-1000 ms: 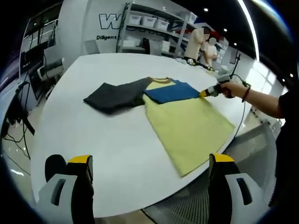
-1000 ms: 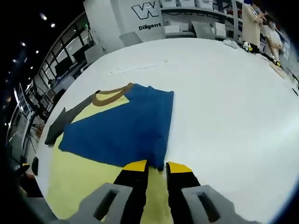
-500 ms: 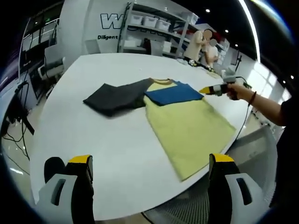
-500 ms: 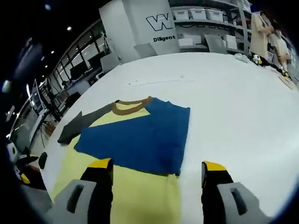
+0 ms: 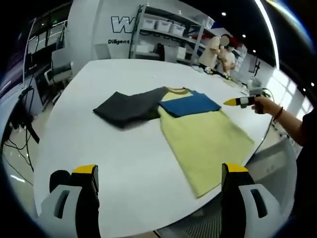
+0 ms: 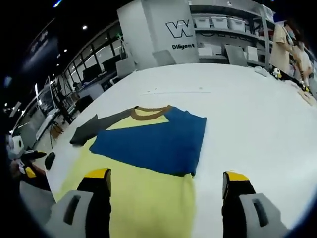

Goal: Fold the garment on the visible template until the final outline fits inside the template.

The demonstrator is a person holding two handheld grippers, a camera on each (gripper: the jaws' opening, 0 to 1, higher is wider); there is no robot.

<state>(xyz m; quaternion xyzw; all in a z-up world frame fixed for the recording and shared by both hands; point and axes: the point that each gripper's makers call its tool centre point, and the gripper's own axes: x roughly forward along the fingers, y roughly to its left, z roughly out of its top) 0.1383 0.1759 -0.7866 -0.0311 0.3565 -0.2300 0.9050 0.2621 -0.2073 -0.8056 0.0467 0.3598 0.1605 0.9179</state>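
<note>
White table (image 5: 119,153) bears one garment (image 6: 148,168); both grippers seemingly open.

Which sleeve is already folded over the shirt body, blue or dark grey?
The blue sleeve. It lies flat across the yellow body just below the brown collar. The dark grey sleeve is spread out to the side on the white table.

Ceiling spotlights (image 5: 224,14) lit the room brightly and evenly, with window glare at one side. The white bench (image 5: 99,144) shone softly, shadows faint. Fisheye bending warped the edges; distant shelving looked slightly soft.
</note>
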